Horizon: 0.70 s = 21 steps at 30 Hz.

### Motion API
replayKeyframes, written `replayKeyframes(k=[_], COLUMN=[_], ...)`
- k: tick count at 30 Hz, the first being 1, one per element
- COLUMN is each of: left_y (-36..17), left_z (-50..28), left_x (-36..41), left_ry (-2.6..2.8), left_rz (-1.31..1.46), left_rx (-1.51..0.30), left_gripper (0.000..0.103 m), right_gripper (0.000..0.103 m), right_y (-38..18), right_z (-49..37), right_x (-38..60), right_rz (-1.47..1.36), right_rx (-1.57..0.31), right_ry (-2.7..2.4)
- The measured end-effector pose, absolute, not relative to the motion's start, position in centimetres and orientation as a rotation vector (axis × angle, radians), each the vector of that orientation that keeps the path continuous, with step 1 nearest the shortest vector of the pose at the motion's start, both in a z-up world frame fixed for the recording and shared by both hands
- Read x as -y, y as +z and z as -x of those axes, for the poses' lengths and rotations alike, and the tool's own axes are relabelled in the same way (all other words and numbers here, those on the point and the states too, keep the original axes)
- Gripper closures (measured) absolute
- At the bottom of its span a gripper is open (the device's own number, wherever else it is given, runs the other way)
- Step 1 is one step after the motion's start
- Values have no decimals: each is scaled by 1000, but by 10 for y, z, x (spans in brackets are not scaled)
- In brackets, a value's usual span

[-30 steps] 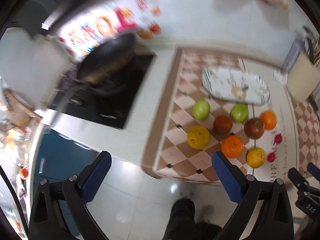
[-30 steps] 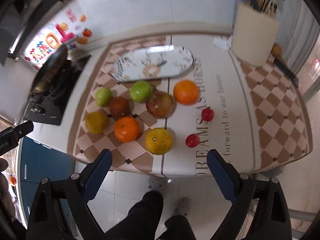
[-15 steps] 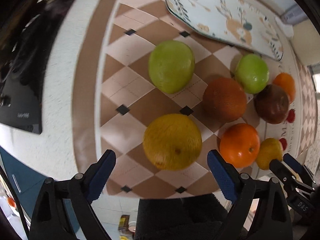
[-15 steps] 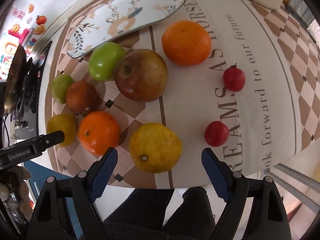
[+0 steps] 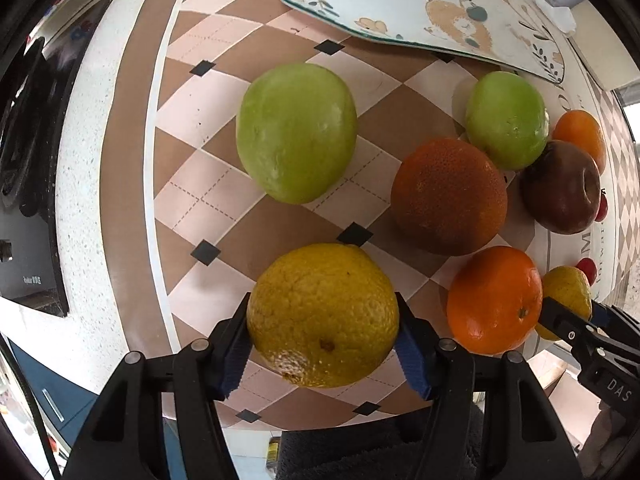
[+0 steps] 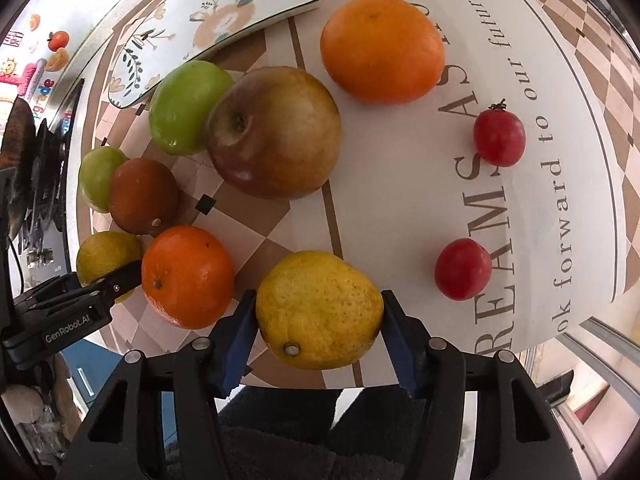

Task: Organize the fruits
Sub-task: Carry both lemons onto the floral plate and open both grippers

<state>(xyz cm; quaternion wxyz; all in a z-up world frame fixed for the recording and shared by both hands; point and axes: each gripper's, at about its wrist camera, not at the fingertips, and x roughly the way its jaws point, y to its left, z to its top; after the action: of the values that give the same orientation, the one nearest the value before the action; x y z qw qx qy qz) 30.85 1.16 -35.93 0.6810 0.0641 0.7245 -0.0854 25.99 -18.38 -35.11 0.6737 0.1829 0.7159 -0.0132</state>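
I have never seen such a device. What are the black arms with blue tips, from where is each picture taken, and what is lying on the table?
They are two hand-held grippers; a person carries one in each hand, each with a camera looking along its fingers. The left view shows the left gripper, its blue pads pressing a yellow citrus. The right view shows the right gripper, closed on another yellow citrus. Both jaws have just been closing. On the patterned tablecloth lie two green fruits, oranges, a reddish apple, two small red fruits and a decorated oval plate with no fruit on it.
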Motion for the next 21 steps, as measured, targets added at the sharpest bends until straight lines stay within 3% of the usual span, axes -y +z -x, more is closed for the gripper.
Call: replayKeyframes(k=[6,12,16,21], left_y=[-316,-234,-228,-262], left_z=[-306,-354,-419,-492], left_x=[-13,-12,10,31], left_ry=[-245,-316,-295,-211], left_rz=[-115,-9,9,33], left_rx=[-1568,-1465,-1449,-1526], left_gripper=[42,42,42,42], right_gripper=[42,42,42,42], right_y=[-318,-250,-235,-266], right_z=[-263,-309,-377,-474], right_x=[188,197,205,212], right_rz=[-446,-440,-383,-284], right_rx=[-1563,-1433,-1379,-1409], right_ry=[-13,58,92,131])
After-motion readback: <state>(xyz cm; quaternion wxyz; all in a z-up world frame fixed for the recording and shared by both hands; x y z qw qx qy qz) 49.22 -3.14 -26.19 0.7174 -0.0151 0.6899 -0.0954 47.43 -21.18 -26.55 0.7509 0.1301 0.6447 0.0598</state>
